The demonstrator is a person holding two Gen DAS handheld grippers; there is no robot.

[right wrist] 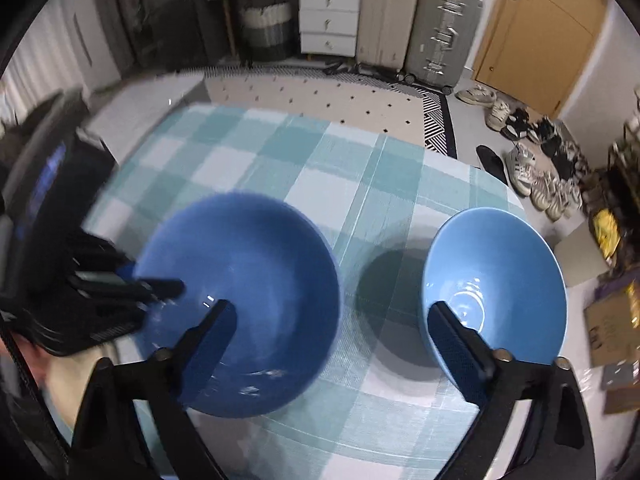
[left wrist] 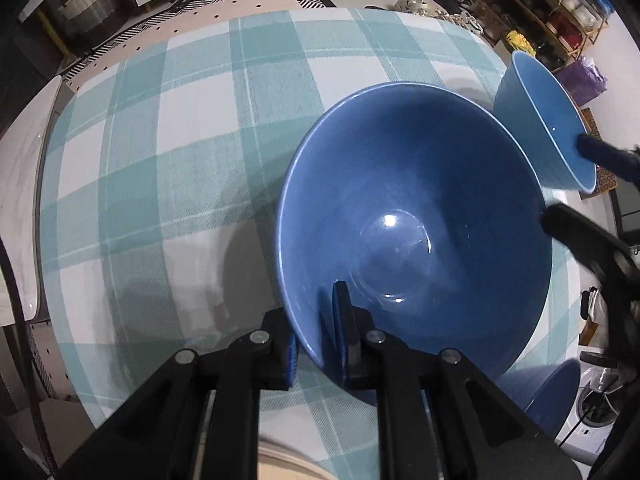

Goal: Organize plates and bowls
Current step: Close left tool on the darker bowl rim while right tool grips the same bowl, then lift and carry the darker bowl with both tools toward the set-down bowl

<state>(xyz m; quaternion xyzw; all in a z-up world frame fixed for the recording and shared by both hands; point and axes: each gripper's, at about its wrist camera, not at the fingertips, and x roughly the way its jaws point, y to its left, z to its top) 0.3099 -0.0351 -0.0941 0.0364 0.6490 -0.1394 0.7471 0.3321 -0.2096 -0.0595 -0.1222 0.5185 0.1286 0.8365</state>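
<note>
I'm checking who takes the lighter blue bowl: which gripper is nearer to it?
Right. The right gripper is open, one finger at the light blue bowl. The left gripper is shut on the dark blue bowl's rim beside it.

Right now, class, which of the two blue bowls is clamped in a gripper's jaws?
The darker blue bowl: the left gripper pinches its near rim. The lighter blue bowl is ungripped; the right gripper is open.

The black, angular left claw [left wrist: 320, 344] carries silver round screws on its linkage arms and blue textured pads. The black right claw [right wrist: 332, 340] has matching blue-faced fingers [right wrist: 452, 344] and silver pivot screws.
</note>
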